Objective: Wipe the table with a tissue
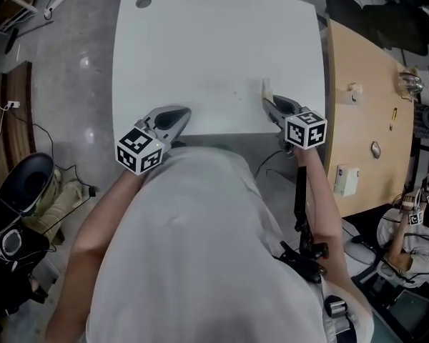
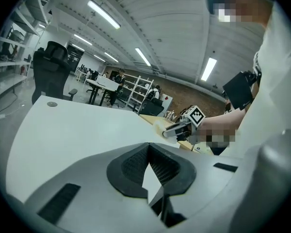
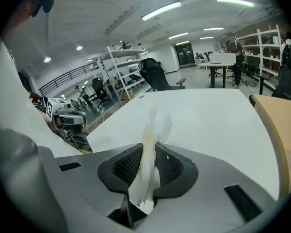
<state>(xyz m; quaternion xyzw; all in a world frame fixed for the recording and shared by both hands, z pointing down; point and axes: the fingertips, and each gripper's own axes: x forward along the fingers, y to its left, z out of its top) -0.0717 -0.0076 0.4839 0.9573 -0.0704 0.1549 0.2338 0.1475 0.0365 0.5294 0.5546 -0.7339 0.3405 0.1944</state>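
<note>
- Seen from above, a person stands at the near edge of a white desk, one gripper in each hand
- Left claw hangs over the desk's near-left edge; in the left gripper view its pads meet at the tips with nothing between them
- Right claw is clamped on a crumpled white tissue near the desk's near-right corner; the tissue pokes up past the pads
- A wooden desk stands just beside it on the right

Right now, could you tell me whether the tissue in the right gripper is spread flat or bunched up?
Bunched up: the right gripper pinches the tissue into a narrow upright strip, jaws shut, above the table.
</note>
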